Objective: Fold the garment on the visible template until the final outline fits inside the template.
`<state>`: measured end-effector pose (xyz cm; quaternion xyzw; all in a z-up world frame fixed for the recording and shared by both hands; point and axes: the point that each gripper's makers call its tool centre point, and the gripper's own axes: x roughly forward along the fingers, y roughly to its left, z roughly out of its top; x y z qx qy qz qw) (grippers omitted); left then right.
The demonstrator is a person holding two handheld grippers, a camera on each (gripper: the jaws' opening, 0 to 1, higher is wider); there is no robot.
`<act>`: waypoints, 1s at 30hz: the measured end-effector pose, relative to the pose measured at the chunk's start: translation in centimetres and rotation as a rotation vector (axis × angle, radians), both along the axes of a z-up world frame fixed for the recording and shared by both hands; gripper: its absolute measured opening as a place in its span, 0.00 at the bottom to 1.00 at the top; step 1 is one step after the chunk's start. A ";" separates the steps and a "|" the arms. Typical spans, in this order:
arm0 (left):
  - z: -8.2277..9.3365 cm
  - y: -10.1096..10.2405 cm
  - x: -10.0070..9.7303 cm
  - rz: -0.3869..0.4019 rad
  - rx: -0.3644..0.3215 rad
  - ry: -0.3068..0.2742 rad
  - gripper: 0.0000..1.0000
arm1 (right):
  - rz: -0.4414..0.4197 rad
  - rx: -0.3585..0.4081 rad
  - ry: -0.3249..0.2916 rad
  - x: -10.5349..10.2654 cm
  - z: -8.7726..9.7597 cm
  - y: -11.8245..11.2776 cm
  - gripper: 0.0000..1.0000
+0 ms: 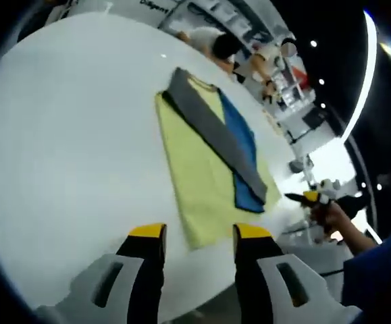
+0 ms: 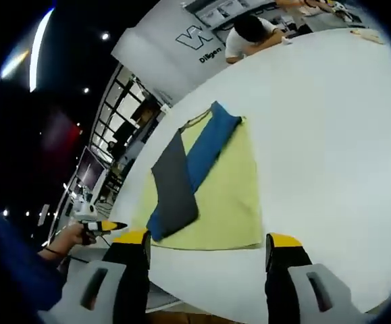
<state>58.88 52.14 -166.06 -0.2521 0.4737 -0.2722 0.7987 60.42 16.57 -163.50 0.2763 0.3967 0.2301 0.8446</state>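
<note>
While the left gripper point(image 1: 198, 233) and right gripper point(image 2: 209, 241) hover with jaws wide and empty, the folded garment point(image 1: 230, 145) lies just beyond them on the yellow template point(image 1: 195, 182), atop the white table point(image 1: 67, 135).

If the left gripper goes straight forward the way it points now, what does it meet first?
Probably the near hem of the yellow garment on the white table. The left gripper stands open and empty, the hem showing between its tips. Depth is unclear, so it may touch bare table first.
</note>
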 end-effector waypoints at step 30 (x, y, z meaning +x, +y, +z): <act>-2.1 -4.5 1.0 -0.036 -0.072 0.066 0.14 | 0.017 0.208 0.204 1.2 -0.7 3.7 0.31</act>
